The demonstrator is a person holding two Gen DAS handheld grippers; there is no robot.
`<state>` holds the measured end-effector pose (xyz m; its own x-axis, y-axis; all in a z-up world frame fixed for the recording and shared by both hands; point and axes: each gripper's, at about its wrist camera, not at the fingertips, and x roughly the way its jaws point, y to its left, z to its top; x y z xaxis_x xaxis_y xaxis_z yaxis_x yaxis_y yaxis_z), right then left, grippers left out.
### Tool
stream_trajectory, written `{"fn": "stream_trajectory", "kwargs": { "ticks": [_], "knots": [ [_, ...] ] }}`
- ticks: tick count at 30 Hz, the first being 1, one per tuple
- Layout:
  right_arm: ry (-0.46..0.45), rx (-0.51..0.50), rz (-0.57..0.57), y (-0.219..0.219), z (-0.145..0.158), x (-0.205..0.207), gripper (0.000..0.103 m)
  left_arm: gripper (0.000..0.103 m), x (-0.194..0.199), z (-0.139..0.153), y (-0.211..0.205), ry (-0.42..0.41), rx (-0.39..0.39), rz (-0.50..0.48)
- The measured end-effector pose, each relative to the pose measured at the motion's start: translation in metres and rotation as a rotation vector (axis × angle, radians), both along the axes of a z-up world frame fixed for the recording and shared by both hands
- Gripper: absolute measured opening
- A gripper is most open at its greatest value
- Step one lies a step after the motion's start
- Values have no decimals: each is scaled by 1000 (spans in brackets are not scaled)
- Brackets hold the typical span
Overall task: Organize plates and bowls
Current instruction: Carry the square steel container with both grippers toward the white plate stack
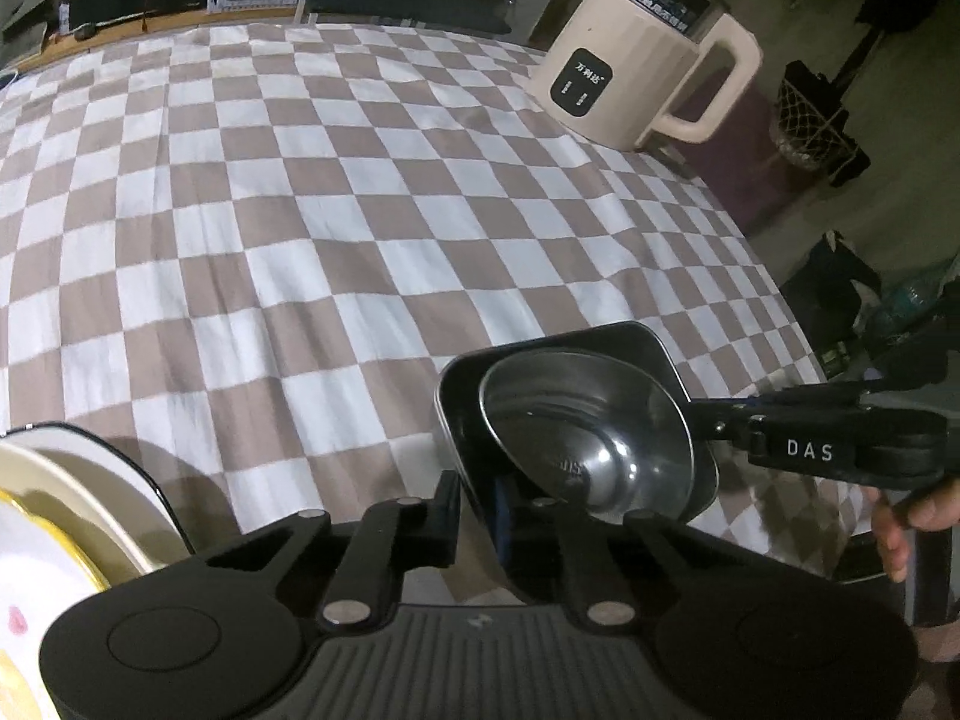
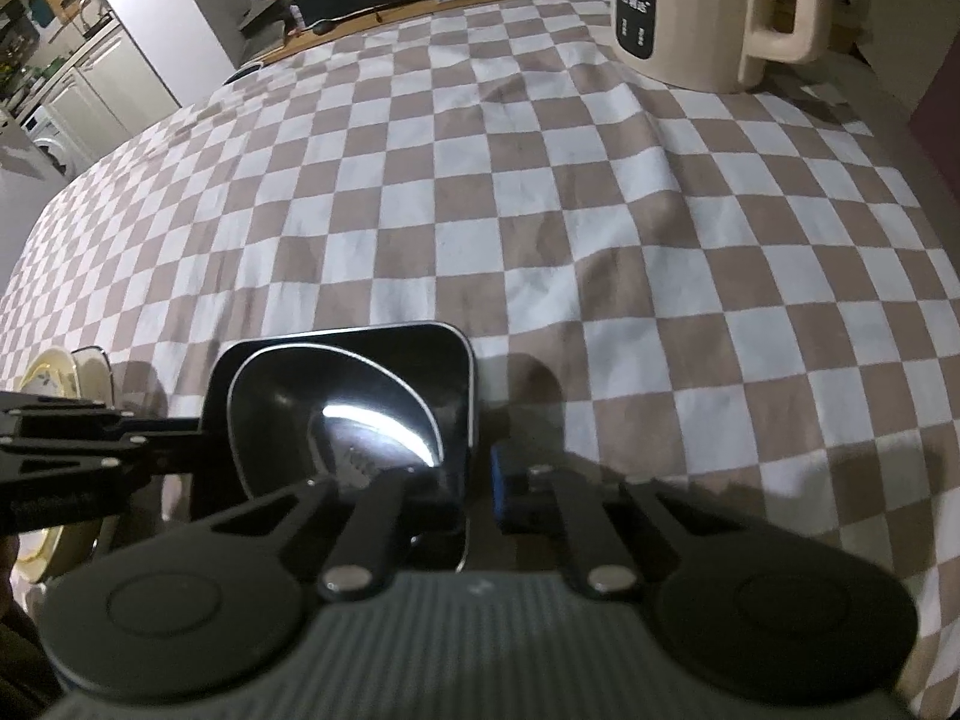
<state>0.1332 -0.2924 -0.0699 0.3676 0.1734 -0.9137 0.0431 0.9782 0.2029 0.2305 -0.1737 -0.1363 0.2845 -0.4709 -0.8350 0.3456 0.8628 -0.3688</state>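
Together, my two grippers hold a steel bowl (image 1: 585, 438) nested in a square steel tray (image 1: 630, 354) over the near edge of the checked cloth (image 1: 300, 210).

My left gripper (image 1: 477, 507) is narrowed on the tray's near-left wall, one finger outside and the blue-padded one inside. My right gripper (image 2: 477, 495) pinches the tray's right wall the same way; in the left view it reaches in from the right, pinching the rim there. Both dishes tilt, the bowl's inside catching a bright glare. At the near left, pale plates (image 1: 78, 498) stand stacked, one with a yellow rim. A cream kettle (image 1: 648, 60) stands at the cloth's far right corner, well apart from the dishes.
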Motion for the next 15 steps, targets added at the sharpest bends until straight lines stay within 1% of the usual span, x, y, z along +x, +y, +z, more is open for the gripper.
{"fn": "stream_trajectory", "kwargs": {
  "ticks": [4, 11, 15],
  "knots": [
    [9, 4, 18, 0, 0, 1, 6, 10, 1, -2, 3, 15, -14, 10],
    [6, -13, 34, 0, -1, 2, 5, 10, 0, -1, 3, 12, -14, 16],
    [6, -5, 31, -4, -2, 4, 5, 10, 1, -2, 4, 15, -26, 19]
  ]
}}
